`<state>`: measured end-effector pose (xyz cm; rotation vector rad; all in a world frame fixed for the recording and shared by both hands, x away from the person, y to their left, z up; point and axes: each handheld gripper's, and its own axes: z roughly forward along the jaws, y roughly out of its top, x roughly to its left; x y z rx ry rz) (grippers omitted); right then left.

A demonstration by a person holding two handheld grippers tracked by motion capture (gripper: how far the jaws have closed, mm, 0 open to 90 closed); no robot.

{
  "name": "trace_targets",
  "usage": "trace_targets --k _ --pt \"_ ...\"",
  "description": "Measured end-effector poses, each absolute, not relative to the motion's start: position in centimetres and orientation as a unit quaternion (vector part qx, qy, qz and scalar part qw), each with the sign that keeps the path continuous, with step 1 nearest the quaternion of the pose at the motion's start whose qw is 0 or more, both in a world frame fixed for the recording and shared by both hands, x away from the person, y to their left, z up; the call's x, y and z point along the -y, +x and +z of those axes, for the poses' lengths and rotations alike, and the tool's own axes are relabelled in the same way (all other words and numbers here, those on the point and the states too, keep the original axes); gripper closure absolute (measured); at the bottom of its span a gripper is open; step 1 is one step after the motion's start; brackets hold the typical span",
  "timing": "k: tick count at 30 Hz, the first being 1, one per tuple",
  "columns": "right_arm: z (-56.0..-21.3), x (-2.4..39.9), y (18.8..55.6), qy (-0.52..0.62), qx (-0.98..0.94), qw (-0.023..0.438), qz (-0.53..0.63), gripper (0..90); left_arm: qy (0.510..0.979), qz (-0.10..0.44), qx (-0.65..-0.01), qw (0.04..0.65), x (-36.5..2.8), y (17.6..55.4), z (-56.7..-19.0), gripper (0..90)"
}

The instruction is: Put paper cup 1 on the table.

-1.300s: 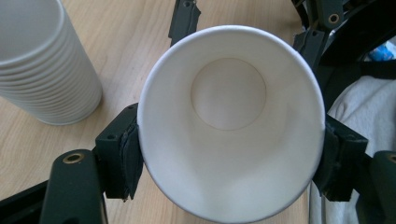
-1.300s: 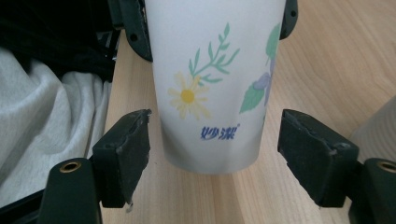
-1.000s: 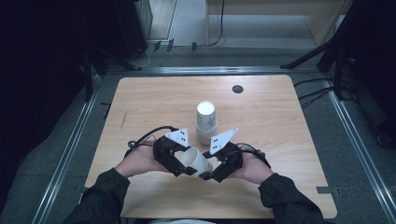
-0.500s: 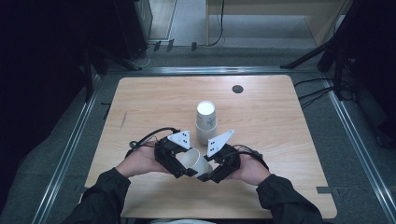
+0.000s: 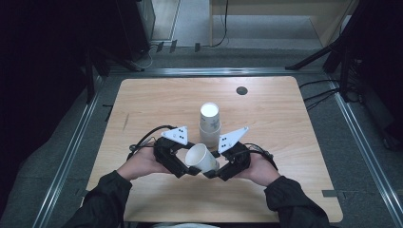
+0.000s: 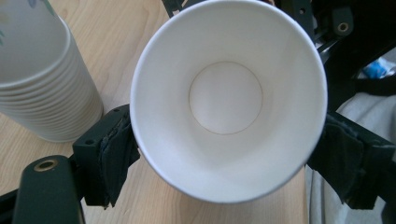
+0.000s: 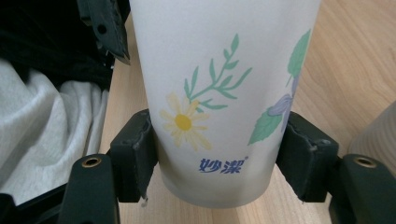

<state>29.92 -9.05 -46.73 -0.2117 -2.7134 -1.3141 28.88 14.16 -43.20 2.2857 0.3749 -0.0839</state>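
Holding cup (image 5: 201, 159) base in my right gripper (image 5: 215, 171); left gripper (image 5: 189, 167) jaws just been opening wide around rim, cup axis lying level between both.

Lab or recording rig, not a home. Bare wooden desk (image 5: 157, 99) with a round cable hole (image 5: 242, 90) at far right, set inside metal floor rails (image 5: 71, 156). Grey carpet floor, dark surroundings, cables (image 5: 223, 33) trailing at far side, black stand legs (image 5: 313, 57) at far right, dark equipment cabinet (image 5: 135, 26) at far left.
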Motion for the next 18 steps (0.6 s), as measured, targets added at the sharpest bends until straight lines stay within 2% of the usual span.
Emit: trace_targets --k 18 --pt "-45.95 9.7 30.04 -0.079 0.872 0.069 -0.479 34.5 0.853 -0.045 -0.174 0.489 -14.75 28.84 -42.57 12.9"
